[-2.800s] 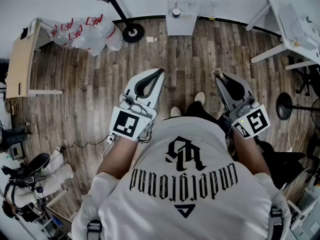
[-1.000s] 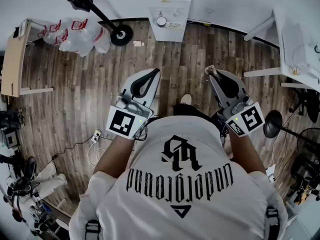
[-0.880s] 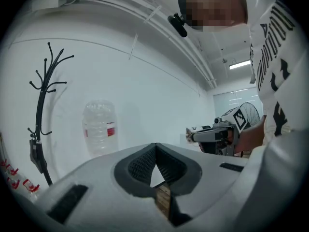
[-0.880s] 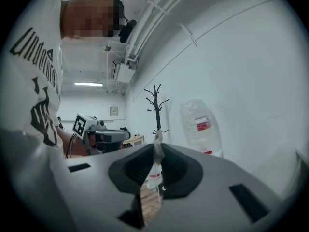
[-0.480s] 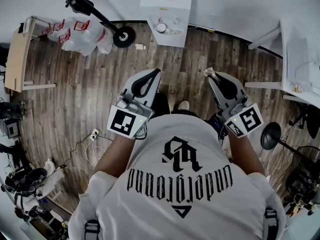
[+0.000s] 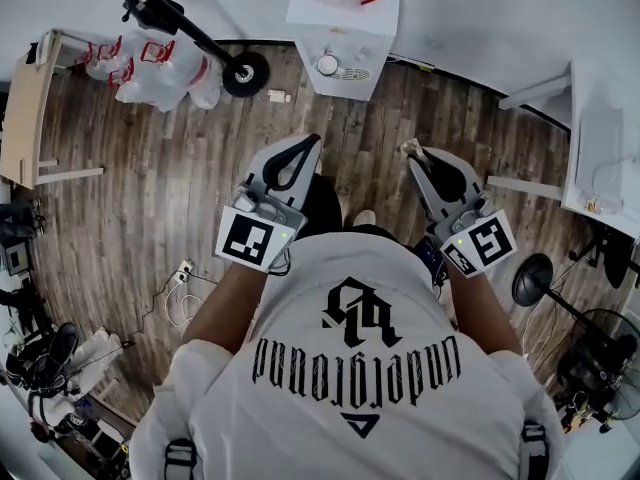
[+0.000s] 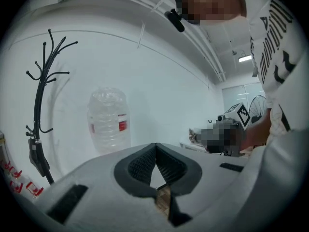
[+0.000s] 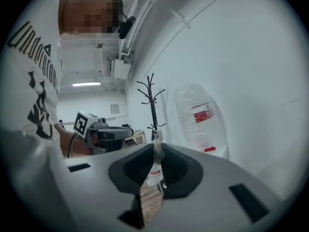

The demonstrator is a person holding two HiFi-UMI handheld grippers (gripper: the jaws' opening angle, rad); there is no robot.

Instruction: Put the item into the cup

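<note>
Early days I reckon: right gripper (image 6: 416,158) is pinched on a small pale flat packet (image 8: 156,151), left gripper (image 6: 311,141) is closed on nothing, and no cup is in sight.

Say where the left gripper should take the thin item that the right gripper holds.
Probably the free end of the thin item that sticks out past the tips of the right gripper. Bring the left gripper in from ahead, pads on its flat faces: it looks thin and flat.
</note>
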